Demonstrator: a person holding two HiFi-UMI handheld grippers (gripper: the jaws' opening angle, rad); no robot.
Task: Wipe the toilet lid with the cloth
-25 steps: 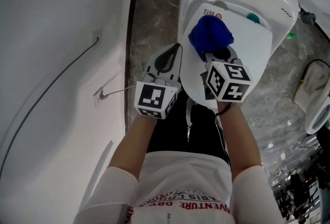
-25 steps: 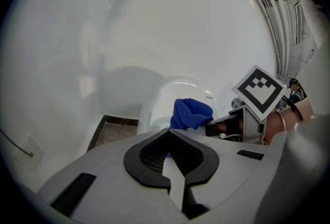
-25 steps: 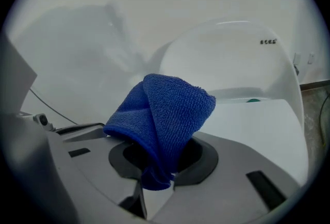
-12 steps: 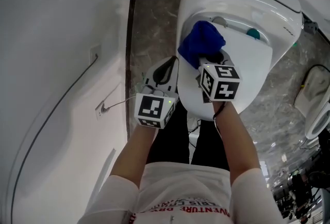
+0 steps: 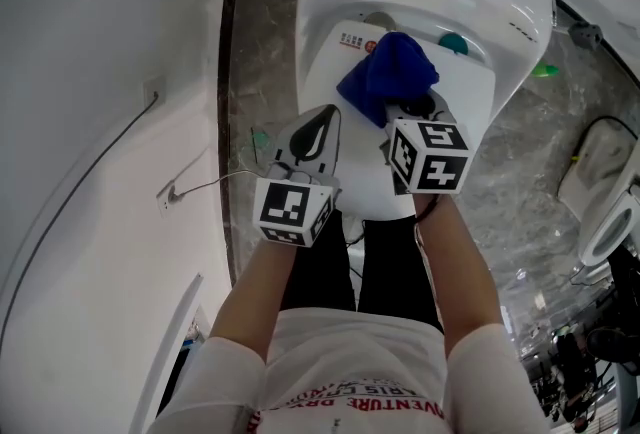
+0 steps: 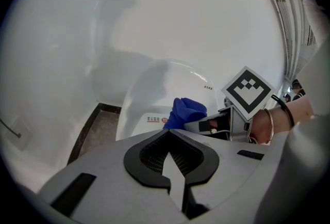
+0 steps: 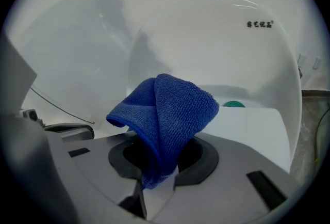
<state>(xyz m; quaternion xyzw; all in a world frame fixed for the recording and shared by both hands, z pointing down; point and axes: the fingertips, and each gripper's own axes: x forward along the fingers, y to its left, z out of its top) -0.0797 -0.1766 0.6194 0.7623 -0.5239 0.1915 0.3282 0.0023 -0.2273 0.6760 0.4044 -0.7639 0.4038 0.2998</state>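
The blue cloth (image 7: 170, 109) is pinched in the right gripper's (image 7: 157, 174) jaws, bunched over the toilet lid (image 7: 247, 130); whether they touch is hidden. The left gripper's (image 6: 170, 161) jaws are closed, empty.

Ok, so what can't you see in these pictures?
- Head view: whether the blue cloth touches the toilet lid; the cloth itself covers that spot.
- Head view: the sticker print, too small to read.
- Head view: the green object, too small to name.
- Right gripper view: the lid's front, hidden behind the right gripper.
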